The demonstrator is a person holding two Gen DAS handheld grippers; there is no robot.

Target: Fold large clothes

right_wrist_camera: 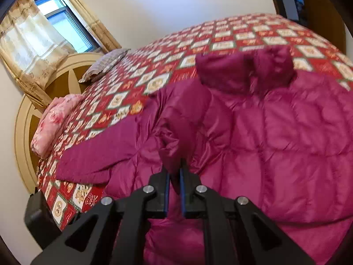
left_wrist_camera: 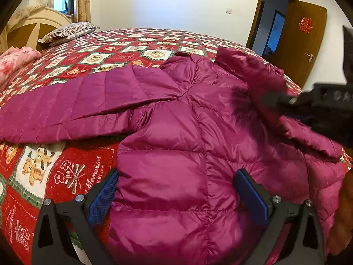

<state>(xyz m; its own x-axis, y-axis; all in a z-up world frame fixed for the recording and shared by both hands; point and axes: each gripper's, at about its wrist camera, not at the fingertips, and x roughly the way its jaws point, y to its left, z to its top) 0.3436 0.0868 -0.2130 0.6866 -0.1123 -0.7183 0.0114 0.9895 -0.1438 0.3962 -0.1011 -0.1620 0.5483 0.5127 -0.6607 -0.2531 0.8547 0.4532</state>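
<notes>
Magenta down jacket (left_wrist_camera: 187,132) spread on bear-print quilted bed (left_wrist_camera: 66,172); "Memories" partly legible. Striped pillow (left_wrist_camera: 68,32) far left. Left tool (left_wrist_camera: 176,195) wide; right tool (right_wrist_camera: 174,190) clamped on jacket fabric.

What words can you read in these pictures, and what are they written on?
"Memories": white stitched writing on a red square of the bed quilt.
Smaller writing under it: too blurred to read.
Red sign on the wooden door: a decorative character, not clear enough to read.
Purple jacket: no writing.
</notes>
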